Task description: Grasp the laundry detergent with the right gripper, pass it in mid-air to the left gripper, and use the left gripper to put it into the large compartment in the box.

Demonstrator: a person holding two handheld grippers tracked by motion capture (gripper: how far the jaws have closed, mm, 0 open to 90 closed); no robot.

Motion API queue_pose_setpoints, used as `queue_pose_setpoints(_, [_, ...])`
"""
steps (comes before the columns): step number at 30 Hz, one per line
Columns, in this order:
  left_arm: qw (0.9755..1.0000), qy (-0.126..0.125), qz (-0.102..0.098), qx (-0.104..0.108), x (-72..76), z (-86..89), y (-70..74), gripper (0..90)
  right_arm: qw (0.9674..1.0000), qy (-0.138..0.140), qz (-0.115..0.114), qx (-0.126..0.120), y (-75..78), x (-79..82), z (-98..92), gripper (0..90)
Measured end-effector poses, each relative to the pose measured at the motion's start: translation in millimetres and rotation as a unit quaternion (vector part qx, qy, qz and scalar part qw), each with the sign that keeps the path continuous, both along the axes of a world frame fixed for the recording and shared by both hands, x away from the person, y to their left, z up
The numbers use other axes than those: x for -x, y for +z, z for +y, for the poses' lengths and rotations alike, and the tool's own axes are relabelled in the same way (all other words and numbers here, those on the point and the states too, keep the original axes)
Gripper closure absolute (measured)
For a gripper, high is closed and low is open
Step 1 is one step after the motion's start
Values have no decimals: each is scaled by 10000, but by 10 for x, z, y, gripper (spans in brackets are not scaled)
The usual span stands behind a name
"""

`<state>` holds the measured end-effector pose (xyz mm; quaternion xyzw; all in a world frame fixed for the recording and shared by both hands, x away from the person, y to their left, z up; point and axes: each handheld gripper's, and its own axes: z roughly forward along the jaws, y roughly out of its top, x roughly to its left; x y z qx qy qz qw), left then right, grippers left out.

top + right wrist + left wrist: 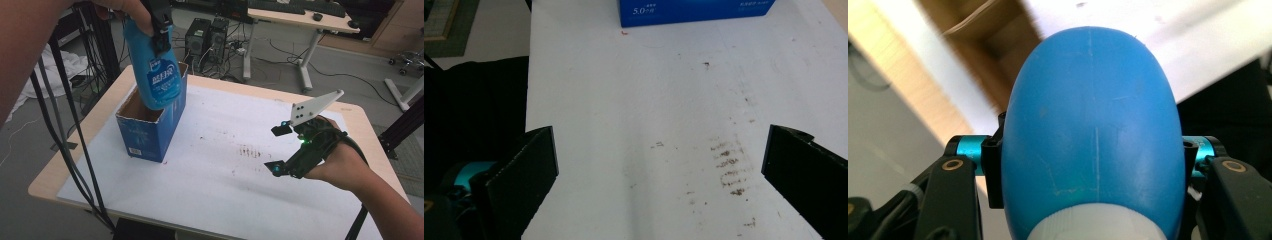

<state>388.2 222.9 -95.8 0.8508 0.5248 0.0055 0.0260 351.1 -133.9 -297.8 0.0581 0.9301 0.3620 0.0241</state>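
A: From the high view, what's going on?

B: The left gripper (161,31) is clamped on a blue bottle (156,70), held upside down, its rounded bottom dipping into the open top of a blue box (150,131). The box stands near the far left corner of the white sheet (225,165) that covers the table (45,180). I judge the bottle is being lowered in or lifted out; the pictures don't settle which.

A: How should that go?

B: Keep the bottle in line with the opening and clear of the cardboard walls, so the light box doesn't tip or drag along. The fit looks snug.

A: And the right gripper (281,149)?

B: It rests over the sheet towards the right edge, jaws apart, nothing between them. It could steady the box if needed.

A: The left gripper view?

B: The bottle (1090,135) sits squeezed between both pads, its white cap (1083,225) nearest the camera. Beyond it, blurred, are the brown inside of the box (983,45) and the sheet (1168,30).

A: The right gripper view?

B: Two black jaws stand wide open over the bare sheet (634,100), which carries brown smudges (726,170). The foot of the box (694,11) lies at the far end. Nothing blocks the way.

A: Anything else around?

B: Computer towers (206,37) and cables on the floor, another desk (300,20) behind, well apart from the work.
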Motion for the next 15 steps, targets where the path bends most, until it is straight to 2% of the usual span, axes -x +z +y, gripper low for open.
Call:
queue_pose_setpoints(3, [9992,352,74,-198,-53,88,-68,392,10000,-12,-3,46,-10,-4,6,8])
queue_pose_setpoints(6, [9984,466,129,-284,-96,141,-150,392,10000,-20,-1,48,-13,-9,7,8])
queue_pose_setpoints(9, [9981,536,185,-240,-139,190,-252,392,10000,-22,-18,71,-19,-18,5,9])
queue_pose_setpoints(12, [9982,472,275,-256,-180,215,-368,392,10000,-49,-14,66,-25,-21,6,9])
queue_pose_setpoints(15, [9987,278,317,-279,-218,225,-506,392,9999,-51,-24,87,-24,-23,7,9])
